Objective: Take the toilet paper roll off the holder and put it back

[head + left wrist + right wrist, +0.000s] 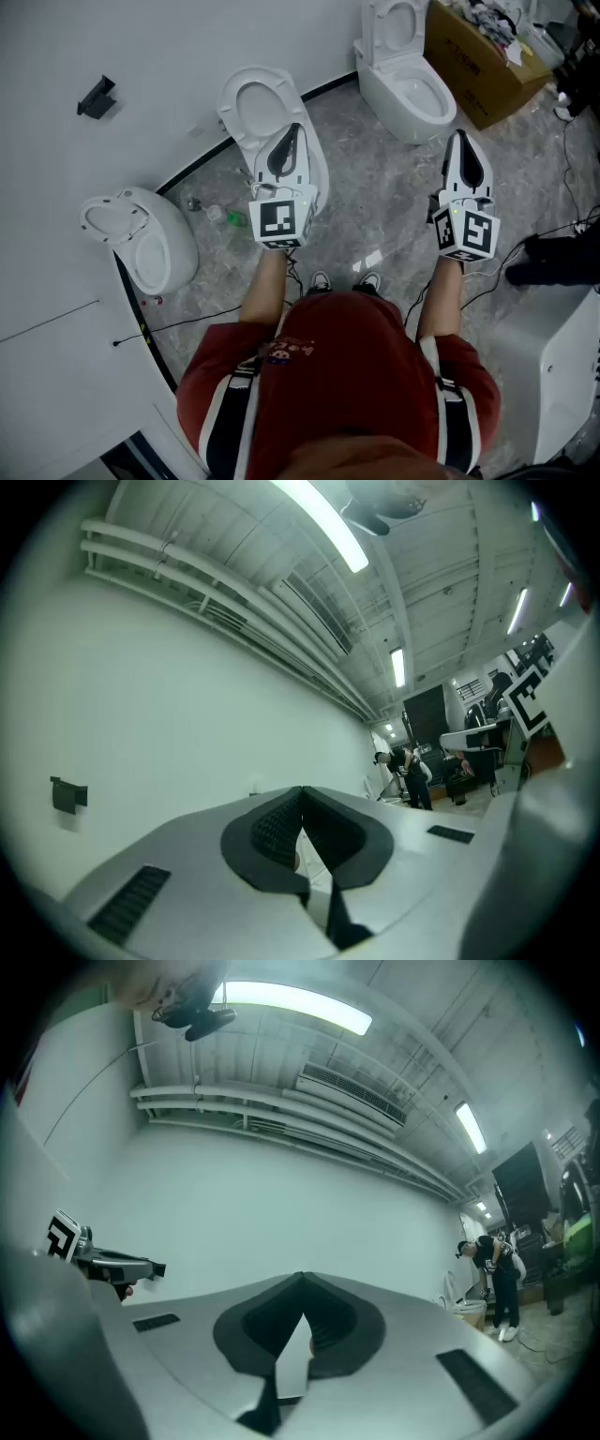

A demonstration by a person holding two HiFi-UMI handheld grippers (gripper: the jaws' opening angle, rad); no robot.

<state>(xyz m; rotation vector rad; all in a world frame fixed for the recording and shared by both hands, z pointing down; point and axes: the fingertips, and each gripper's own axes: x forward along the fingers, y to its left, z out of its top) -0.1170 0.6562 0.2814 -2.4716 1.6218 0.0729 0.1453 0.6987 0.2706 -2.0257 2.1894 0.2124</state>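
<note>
A small black holder (97,97) is fixed on the white wall at the upper left, and no paper roll shows on it. It also appears at the far left in the left gripper view as a dark bracket, the holder (68,796). My left gripper (288,133) is raised in front of me, jaws together and empty; the left gripper (302,797) points toward the wall. My right gripper (459,139) is held up on the right, also shut with nothing in it, and the right gripper (302,1286) faces the bare wall. No toilet paper roll is in view.
Three white toilets stand on the marble floor: one (272,122) under the left gripper, one (408,80) at the back, one (141,234) at the left. A cardboard box (483,58) sits at the back right. Cables and a bottle (225,217) lie on the floor.
</note>
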